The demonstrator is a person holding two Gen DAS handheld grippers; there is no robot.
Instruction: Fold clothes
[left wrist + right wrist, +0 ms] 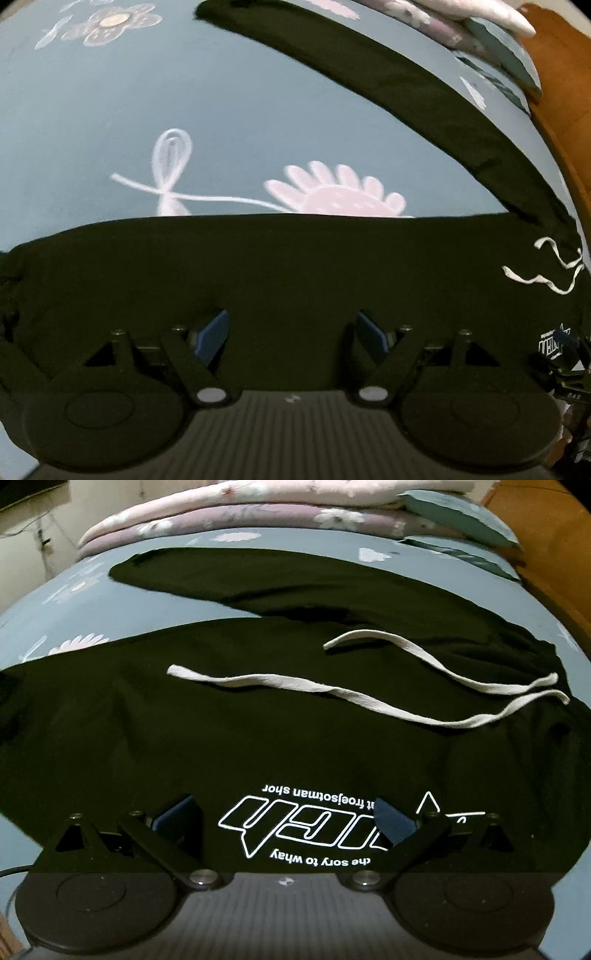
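black trousers under both spread jaws, seemingly

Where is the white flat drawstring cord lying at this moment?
In the right wrist view, the white flat drawstring cord lies loose on top of the black trousers, beyond the white printed logo and right of centre, on the blue flowered bedsheet.

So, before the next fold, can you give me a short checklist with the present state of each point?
1. Left tongs open: ok.
2. Right tongs open: ok.
3. Black trousers lie spread on the bed sheet: ok.
4. White drawstring tucked away: not ok, it lies loose on the cloth.
5. Two legs laid together: not ok, one leg lies apart at an angle.
6. Cloth already between the fingers of either tongs: cannot tell.
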